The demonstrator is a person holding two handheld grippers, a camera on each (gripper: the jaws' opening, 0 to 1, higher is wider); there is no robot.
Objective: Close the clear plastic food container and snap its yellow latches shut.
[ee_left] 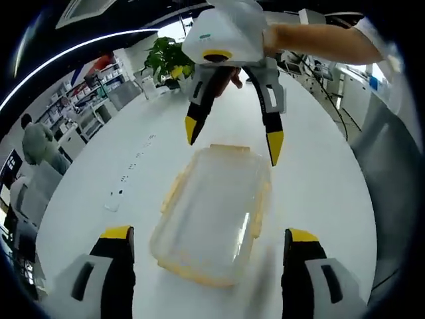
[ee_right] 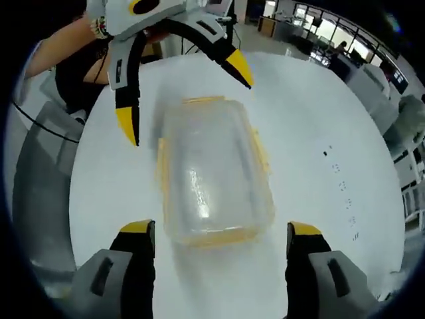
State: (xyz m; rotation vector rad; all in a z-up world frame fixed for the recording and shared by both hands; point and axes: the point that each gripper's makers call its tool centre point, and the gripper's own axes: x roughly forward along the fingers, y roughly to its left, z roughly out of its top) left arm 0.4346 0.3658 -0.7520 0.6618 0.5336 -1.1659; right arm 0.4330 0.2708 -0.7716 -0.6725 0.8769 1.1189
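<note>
Clear plastic food container (ee_left: 211,216) with lid on, lying flat on a white table (ee_left: 319,179). Yellow latches (ee_left: 260,209) seen along container's edges. Left gripper (ee_left: 209,242) at container's near end, jaws spread wide, holding nothing. Right gripper (ee_left: 232,143) poised above container's far end, jaws likewise wide apart and empty. Potted plant (ee_left: 165,60) well beyond container.

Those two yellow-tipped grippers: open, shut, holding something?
Left gripper: open, holding nothing.
Right gripper: open, holding nothing.
Clear plastic food container sits between them.

Lidded clear container (ee_right: 214,174) on white table (ee_right: 319,119), between open jaws
</note>
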